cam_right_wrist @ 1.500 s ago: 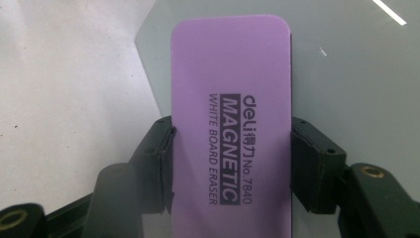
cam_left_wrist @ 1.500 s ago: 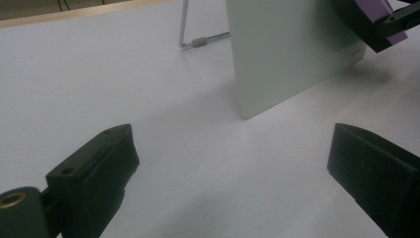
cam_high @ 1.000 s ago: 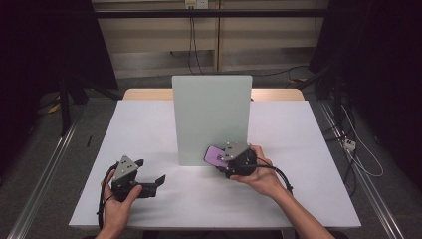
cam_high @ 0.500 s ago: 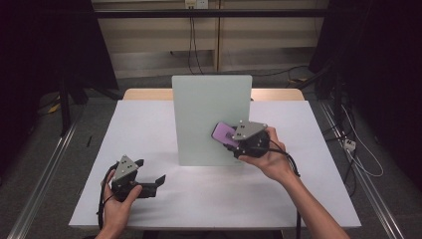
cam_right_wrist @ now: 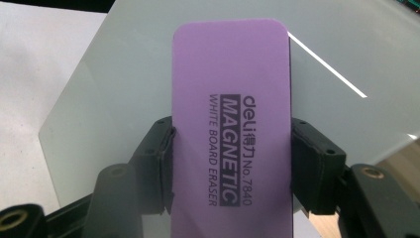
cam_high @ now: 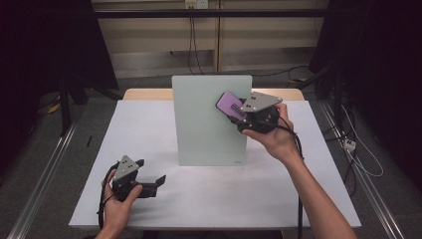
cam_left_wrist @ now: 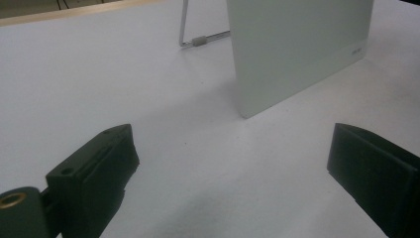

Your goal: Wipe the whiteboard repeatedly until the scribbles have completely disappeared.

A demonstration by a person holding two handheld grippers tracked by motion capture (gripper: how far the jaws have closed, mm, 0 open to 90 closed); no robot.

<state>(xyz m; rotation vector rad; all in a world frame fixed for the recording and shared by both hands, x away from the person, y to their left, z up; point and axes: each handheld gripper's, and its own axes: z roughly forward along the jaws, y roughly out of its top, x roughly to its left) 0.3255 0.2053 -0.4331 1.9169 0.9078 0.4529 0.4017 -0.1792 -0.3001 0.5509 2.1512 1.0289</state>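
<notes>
A: Right gripper view first: the right gripper (cam_right_wrist: pixel 232 148) has its jaws clamped on the two long edges of the purple whiteboard eraser (cam_right_wrist: pixel 231 124), whose long axis runs straight out ahead, away from the hand

B: And what lies beyond it?

A: The pale standing board (cam_right_wrist: pixel 346 54), directly in front; I can't tell whether the eraser's far end is touching its face or just short of it

B: From the high view?

A: The eraser (cam_high: pixel 230 105) sits against the upper right part of the board (cam_high: pixel 209 119), well above the table (cam_high: pixel 149 119). I'd judge the coming move is a wipe across that face, so the felt side must stay turned to the board

B: The other hand?

A: The left gripper (cam_high: pixel 149 180) rests low near the table's front edge, jaws wide apart and empty, well away from the board; the right hand is clearly nearer
</notes>
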